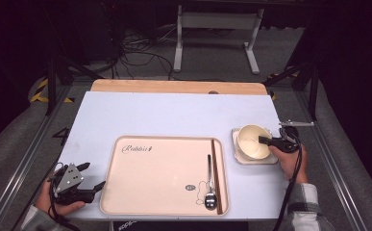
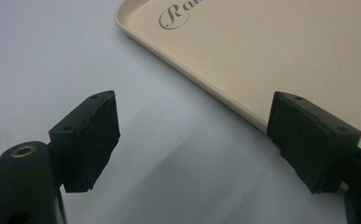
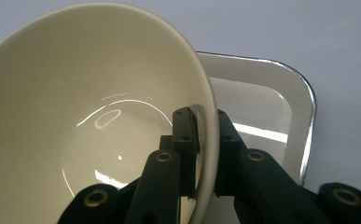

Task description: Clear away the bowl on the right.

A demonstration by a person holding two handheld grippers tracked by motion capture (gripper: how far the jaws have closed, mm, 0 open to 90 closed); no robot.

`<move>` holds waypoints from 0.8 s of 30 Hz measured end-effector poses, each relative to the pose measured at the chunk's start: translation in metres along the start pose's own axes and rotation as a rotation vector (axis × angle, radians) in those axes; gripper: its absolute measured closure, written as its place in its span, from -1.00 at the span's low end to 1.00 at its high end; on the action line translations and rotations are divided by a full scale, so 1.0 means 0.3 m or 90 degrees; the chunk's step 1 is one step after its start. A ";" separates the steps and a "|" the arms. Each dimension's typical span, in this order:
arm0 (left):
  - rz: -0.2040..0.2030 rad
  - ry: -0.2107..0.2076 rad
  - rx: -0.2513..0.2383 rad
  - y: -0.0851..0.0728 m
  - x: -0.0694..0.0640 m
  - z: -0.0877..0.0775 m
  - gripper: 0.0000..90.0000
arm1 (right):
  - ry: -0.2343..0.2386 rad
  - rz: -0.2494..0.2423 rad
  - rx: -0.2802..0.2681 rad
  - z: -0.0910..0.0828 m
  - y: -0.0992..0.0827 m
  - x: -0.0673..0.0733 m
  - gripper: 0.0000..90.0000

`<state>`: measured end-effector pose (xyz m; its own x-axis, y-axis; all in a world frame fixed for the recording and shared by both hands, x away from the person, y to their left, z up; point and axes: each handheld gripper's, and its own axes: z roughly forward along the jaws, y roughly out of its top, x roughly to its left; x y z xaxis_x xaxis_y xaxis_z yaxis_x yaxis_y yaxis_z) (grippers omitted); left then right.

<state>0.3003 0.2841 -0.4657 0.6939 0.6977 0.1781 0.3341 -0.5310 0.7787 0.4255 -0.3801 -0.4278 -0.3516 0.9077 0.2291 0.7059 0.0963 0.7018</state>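
Bowl (image 3: 99,116) rim pinched in your right gripper (image 3: 201,140), tilted over small dish (image 3: 262,116); left gripper (image 2: 192,140) spread, idle beside tray (image 2: 285,46); bowl not yet moved there.

One tray (image 1: 164,163) is counted on the table. One spoon (image 1: 210,185) and one pair of chopsticks (image 1: 216,175) are counted on it. One bowl (image 1: 252,140) and one square dish (image 1: 239,156) are counted. Two grippers are counted: the left gripper (image 1: 91,176) and the right gripper (image 1: 265,140).
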 end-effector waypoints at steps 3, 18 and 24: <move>0.000 0.000 0.000 -0.001 0.001 0.000 -0.60 | -0.005 -0.005 -0.001 -0.001 0.000 0.007 0.86; -0.004 0.002 -0.004 0.001 0.000 -0.003 -0.60 | -0.059 -0.044 -0.059 -0.053 -0.002 0.036 0.84; -0.006 0.002 -0.008 0.001 0.002 -0.004 -0.60 | -0.071 -0.046 -0.074 -0.061 -0.003 0.037 0.84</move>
<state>0.2999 0.2849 -0.4648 0.6886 0.7041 0.1734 0.3322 -0.5189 0.7877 0.4098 -0.3777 -0.4135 -0.3237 0.9405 0.1031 0.6031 0.1212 0.7884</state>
